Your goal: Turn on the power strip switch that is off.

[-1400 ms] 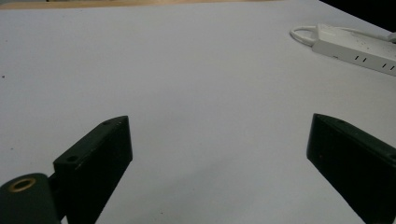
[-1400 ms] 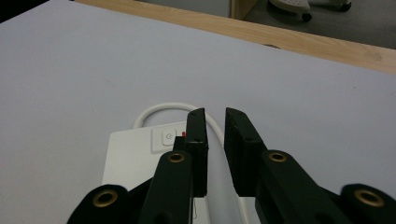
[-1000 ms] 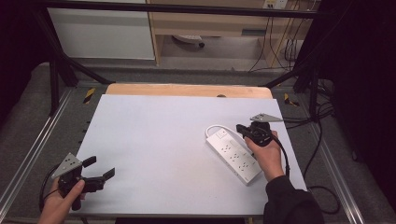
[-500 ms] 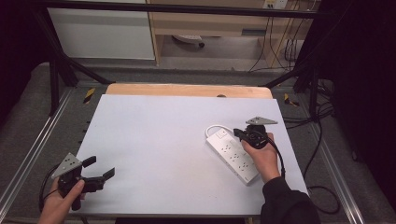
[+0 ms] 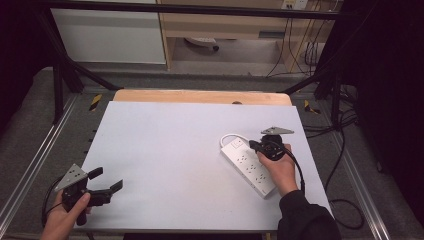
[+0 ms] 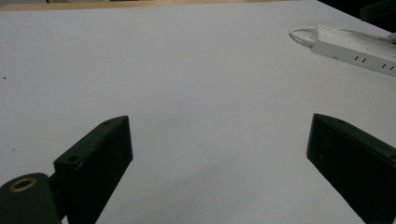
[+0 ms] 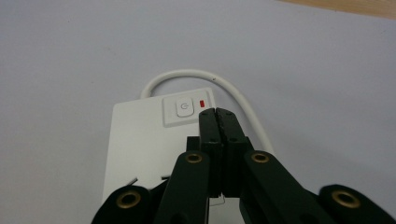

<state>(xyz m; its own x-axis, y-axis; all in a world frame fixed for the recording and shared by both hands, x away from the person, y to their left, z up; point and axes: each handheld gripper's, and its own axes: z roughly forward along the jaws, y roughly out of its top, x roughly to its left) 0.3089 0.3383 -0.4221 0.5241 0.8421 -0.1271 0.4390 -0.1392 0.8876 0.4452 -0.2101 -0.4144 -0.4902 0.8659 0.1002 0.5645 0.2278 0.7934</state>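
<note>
A white power strip (image 5: 250, 167) lies at an angle on the right half of the table, its white cable (image 7: 219, 84) looping off the far end. Its square power button (image 7: 184, 110) sits beside a small red light (image 7: 202, 103). My right gripper (image 7: 215, 112) is shut with nothing between the jaws, its tips just over the strip's end next to the button and light; in the high view the right gripper (image 5: 254, 145) hovers over that same end. My left gripper (image 5: 111, 181) stands open near the table's front left corner, jaws wide apart, and its view shows the power strip (image 6: 359, 46) far off.
The white tabletop (image 5: 165, 150) has a wooden strip (image 5: 200, 96) along its far edge. Metal frame rails (image 5: 35, 160) run down both sides. Cables (image 5: 345, 150) hang off the right side onto the floor. A shelf unit stands behind the table.
My right gripper has moved forward and down along the power strip toward its button end. The left gripper has stayed in place.
</note>
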